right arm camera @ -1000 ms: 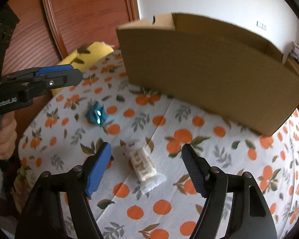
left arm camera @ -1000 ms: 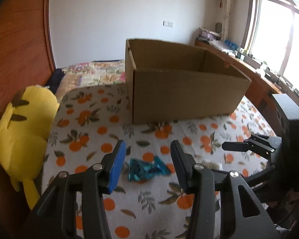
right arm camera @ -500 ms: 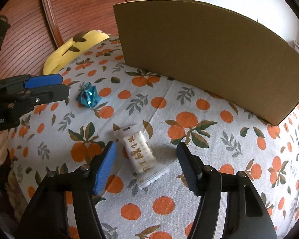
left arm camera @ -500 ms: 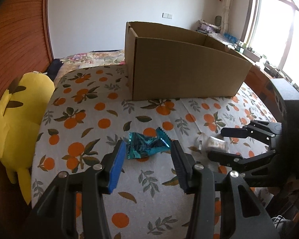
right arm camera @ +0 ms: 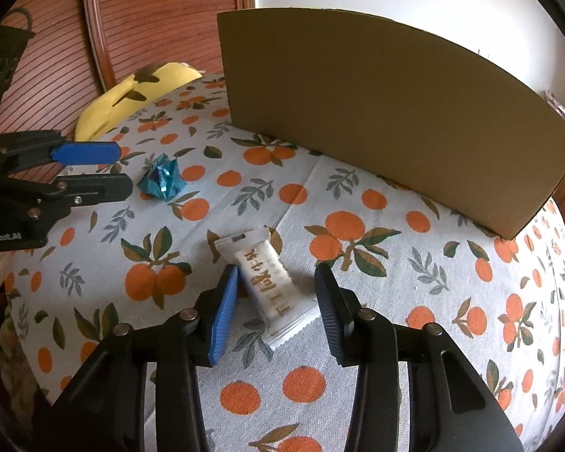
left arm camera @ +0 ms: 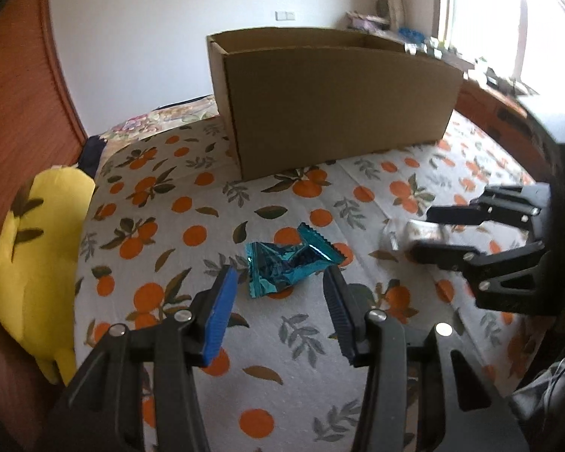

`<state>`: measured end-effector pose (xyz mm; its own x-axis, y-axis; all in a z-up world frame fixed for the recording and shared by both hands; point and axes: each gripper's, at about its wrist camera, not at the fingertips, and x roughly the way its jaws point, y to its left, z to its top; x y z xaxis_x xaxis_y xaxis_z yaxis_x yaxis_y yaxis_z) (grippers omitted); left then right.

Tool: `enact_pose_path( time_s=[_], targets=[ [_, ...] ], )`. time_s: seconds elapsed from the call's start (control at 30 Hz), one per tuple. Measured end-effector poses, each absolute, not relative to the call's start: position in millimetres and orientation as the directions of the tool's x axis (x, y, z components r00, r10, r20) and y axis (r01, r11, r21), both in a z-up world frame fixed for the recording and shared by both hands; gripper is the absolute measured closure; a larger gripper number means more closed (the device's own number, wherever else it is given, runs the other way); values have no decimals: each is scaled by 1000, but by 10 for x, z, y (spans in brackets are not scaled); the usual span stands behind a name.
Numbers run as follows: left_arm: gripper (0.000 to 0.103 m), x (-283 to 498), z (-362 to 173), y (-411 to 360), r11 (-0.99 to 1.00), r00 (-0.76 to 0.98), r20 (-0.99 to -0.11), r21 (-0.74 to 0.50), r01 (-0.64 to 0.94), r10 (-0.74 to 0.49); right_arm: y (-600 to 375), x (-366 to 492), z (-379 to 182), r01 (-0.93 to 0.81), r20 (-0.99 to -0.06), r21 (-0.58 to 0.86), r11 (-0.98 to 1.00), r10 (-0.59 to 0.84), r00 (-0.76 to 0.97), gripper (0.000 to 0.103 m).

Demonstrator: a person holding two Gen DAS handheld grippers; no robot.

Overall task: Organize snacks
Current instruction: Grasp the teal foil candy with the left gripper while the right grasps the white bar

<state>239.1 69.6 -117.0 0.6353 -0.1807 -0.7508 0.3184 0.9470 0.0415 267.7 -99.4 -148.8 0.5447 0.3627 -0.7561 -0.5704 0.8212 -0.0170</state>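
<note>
1. Two snacks lie on the orange-print cloth [right arm camera: 358,203], one lined up for each gripper, probably so both get picked at once.
2. Left gripper [left arm camera: 280,293]: jaws spread, nothing held. The teal foil packet [left arm camera: 288,261] sits just ahead of the fingertips, between their lines but not yet inside the gap; no contact visible.
3. Right gripper [right arm camera: 277,290]: jaws spread wide, straddling the white wrapped bar [right arm camera: 269,282]. The bar lies flat and angled between the fingers; the blue pad [right arm camera: 224,314] looks very close to its left edge, touching or not I cannot tell.
4. The bar sits diagonal to the gap, so closing would likely pinch across its width, a sensible grip for a soft pillow pack.
5. The cardboard box [left arm camera: 335,101] stands open-topped behind both snacks, well apart from them, presumably the drop target, placed within an easy forward carry.
6. Yellow plush toy [left arm camera: 37,248] rests at the cloth's left edge, clear of the work.
7. Step judged: pre-grasp on both sides, right nearer to closing. Crinkled foil may slip or crush.
</note>
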Motion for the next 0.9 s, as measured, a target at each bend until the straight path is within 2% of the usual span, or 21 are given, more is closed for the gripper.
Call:
enact_pose_path(
  time_s=[0.3, 0.9],
  targets=[
    [55, 2621, -1260, 565, 917, 612, -777, 126, 379, -146, -985, 2679, -1494, -571, -757, -15, 821, 364, 542, 62],
    [55, 3016, -1380, 540, 940, 550, -815, 20, 341, -182, -1004, 2690, -1486, -570, -757, -9, 822, 366, 541, 62]
  ],
)
